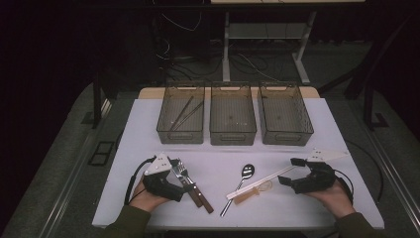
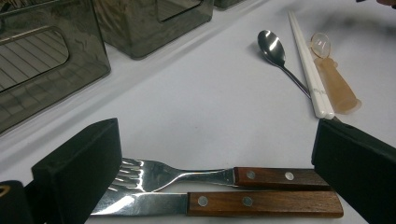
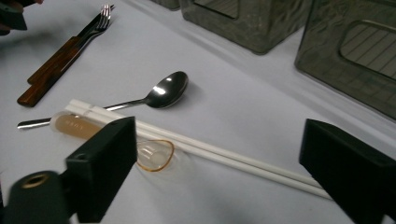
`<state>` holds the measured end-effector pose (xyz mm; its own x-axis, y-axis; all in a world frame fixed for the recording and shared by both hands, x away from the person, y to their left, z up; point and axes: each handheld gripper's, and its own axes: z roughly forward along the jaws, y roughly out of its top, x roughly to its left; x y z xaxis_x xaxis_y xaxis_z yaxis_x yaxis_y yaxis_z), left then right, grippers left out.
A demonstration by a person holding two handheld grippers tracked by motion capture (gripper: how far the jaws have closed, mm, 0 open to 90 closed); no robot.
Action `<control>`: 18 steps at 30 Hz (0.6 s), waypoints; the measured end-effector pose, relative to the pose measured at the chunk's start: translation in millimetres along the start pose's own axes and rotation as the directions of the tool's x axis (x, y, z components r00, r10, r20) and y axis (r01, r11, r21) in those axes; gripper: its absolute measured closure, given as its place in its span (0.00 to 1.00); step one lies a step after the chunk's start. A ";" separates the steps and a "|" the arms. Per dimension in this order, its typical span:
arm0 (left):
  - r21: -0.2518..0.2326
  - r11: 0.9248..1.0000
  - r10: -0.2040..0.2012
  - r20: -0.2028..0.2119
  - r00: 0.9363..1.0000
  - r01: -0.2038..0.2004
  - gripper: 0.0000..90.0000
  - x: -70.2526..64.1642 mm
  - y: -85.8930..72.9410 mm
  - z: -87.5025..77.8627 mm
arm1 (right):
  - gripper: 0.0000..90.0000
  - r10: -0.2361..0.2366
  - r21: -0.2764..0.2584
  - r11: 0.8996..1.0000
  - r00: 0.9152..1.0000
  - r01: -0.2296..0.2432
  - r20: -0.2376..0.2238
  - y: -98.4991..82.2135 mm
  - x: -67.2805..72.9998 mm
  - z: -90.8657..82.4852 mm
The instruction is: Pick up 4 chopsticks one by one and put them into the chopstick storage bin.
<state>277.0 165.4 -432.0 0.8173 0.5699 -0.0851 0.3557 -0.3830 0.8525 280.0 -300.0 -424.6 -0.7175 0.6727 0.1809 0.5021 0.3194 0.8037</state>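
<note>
Fork (image 2: pixel 168 175) and knife (image 2: pixel 219 204) side by side between open left gripper (image 2: pixel 210 163) jaws, tines toward bins (image 1: pixel 232 119). Right gripper (image 3: pixel 219 172) open over chopsticks (image 3: pixel 201 151), lying diagonally, untouched.

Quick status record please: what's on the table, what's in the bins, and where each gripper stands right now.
left gripper: jaws open, straddling the fork and knife, not pressing on them
right gripper: jaws open over the white chopsticks, no grip visible
fork and knife: side by side, wooden handles, flat on the white table
metal spoon: flat at mid table, beside the chopsticks
clear plastic spoon: amber handle, lying against the chopsticks
left bin: holds dark chopsticks
middle bin: looks empty
right bin: looks empty
</note>
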 end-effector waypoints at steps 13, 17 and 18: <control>0.006 1.000 0.002 0.000 1.000 -0.002 0.01 0.1 -0.5 1.8 | 0.52 0.029 0.028 0.999 0.999 -0.030 0.038 11.8 -22.4 5.4; 0.004 1.000 0.007 0.000 1.000 -0.007 0.01 0.1 -0.5 1.8 | 0.68 0.016 0.057 0.998 0.999 -0.018 0.039 13.3 -29.4 11.6; 0.004 1.000 0.007 0.000 1.000 -0.007 0.01 0.1 -0.5 1.8 | 0.72 0.023 0.069 0.997 0.999 -0.025 0.037 13.0 -30.9 13.0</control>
<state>277.6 164.3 -433.3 0.8201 0.5668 -0.0788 0.3515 -0.3902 0.8510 314.9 -307.9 -427.1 -0.6878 0.7037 0.1782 0.5519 0.3474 0.7581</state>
